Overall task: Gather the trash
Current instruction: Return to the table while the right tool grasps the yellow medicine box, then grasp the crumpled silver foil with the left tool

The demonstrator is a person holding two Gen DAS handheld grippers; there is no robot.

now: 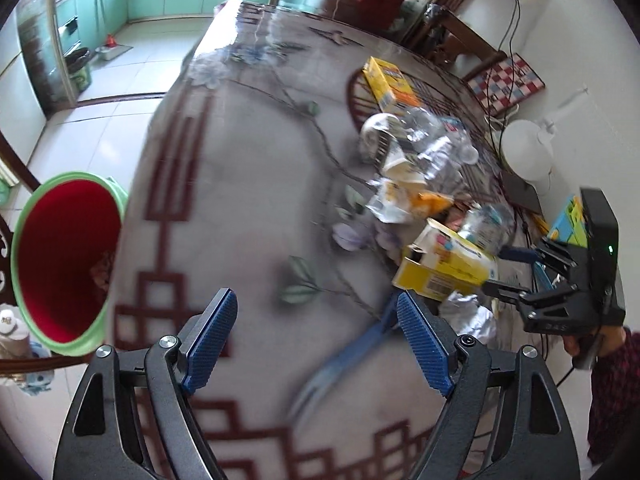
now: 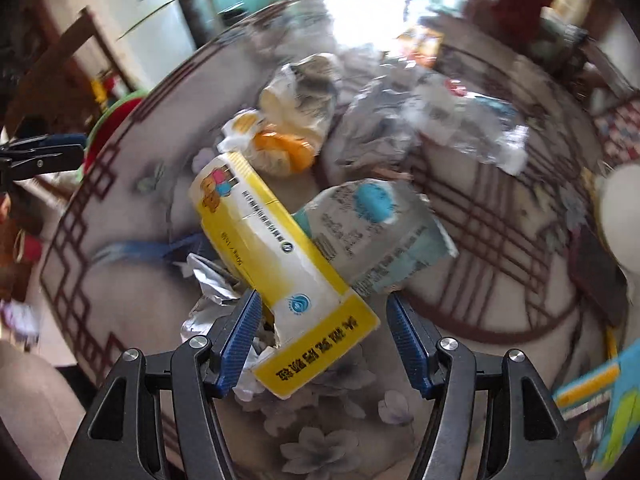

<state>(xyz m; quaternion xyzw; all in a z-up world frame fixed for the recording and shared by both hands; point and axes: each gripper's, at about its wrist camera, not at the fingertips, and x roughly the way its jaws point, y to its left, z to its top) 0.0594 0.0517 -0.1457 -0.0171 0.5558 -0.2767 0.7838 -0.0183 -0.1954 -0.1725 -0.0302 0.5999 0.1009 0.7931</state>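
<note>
Yellow carton (image 2: 276,276) lay on the tabletop (image 2: 120,292) at twelve o'clock between my right claw's (image 2: 324,316) spread jaws, unpinched; light, crushable card, I judged, best squeezed across its flat sides. Left claw (image 1: 316,316) gaped empty.

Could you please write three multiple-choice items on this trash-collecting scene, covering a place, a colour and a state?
1. Where does the bin stand?
A. On the table
B. Beside the table edge, lower down
C. On a chair

2. What colour is the bin's inside?
A. Red
B. Blue
C. White

3. How is the right gripper?
A. Shut on nothing
B. Open around the yellow carton
C. Out of view

Answers: 1 B, it shows past the table rim; 2 A, red inside a green rim; 3 B, fingers spread on both sides of the carton.
</note>
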